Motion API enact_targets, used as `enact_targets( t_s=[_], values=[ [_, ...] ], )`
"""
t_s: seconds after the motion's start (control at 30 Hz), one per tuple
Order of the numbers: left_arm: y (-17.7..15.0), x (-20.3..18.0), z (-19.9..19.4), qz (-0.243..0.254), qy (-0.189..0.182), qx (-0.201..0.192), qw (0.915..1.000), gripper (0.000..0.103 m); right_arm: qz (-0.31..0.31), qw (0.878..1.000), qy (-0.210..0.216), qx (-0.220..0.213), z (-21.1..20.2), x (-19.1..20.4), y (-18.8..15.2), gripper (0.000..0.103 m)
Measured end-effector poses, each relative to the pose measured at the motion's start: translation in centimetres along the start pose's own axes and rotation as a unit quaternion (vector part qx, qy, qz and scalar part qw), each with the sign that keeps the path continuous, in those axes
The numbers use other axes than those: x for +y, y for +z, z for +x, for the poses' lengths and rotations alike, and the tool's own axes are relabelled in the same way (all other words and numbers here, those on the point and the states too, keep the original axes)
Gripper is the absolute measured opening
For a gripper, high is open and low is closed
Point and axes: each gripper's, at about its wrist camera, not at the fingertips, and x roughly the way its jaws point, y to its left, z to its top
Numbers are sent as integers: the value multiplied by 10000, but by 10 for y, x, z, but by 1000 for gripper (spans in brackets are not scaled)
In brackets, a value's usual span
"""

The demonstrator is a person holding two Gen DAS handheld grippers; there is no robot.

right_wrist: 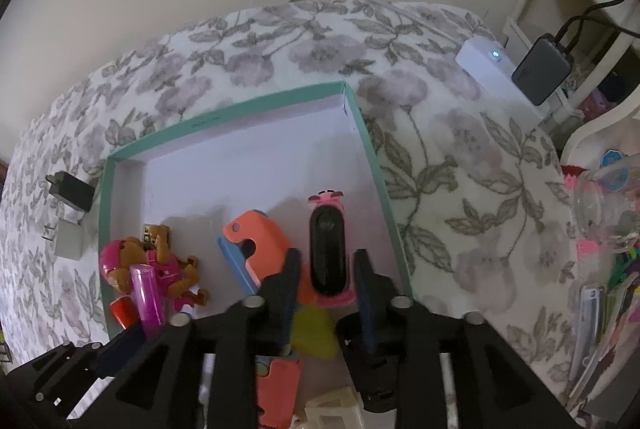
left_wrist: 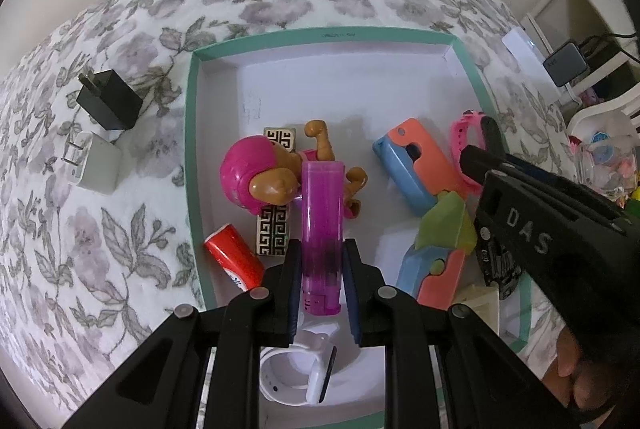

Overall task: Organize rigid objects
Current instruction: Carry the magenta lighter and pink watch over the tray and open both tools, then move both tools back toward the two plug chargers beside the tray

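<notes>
the teal box [left_wrist: 192, 133] on the floral bedspread [left_wrist: 100, 229] is crowded low down. the left gripper [left_wrist: 322, 269] clamps the purple lighter [left_wrist: 322, 213] above the pink toy figure [left_wrist: 256, 181]; releasing here may knock it. the right gripper [right_wrist: 326, 281] stands apart around the pink band [right_wrist: 328, 253], gripping nothing; it could snag.

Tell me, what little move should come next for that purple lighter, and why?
Probably lower it and open the fingers. The left gripper is shut on the purple lighter, which already hangs over the teal box, just above the toy dog. Shifting toward the bare floor farther in first would likely avoid landing on the toy.
</notes>
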Motion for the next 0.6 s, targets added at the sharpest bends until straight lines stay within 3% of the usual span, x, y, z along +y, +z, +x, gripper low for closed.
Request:
enact_targets(
  t_s=[0.03, 0.17, 0.23, 0.3, 0.57, 0.6],
  values=[
    [0, 1, -1, -13, 1, 11, 10000, 21, 16, 10000, -6, -31, -3, 0, 1, 52],
    [1, 4, -8, -73, -74, -4, 9999, 25, 62, 9998, 26, -184, -17, 0, 3, 52],
    [2, 5, -11, -116, -166, -3, 9998, 49, 72, 9995, 43, -315, -28, 0, 6, 57],
    [3, 8, -17, -162, -261, -17, 9995, 61, 84, 9987, 35, -503, -43, 0, 8, 60],
    [10, 31, -51, -473, -373, -394, 9974, 69, 143, 9934, -17, -1141, -93, -1, 14, 68],
    [11, 36, -56, -536, -352, -467, 9968, 74, 140, 9926, -36, -1205, -98, -1, 14, 69]
  ],
)
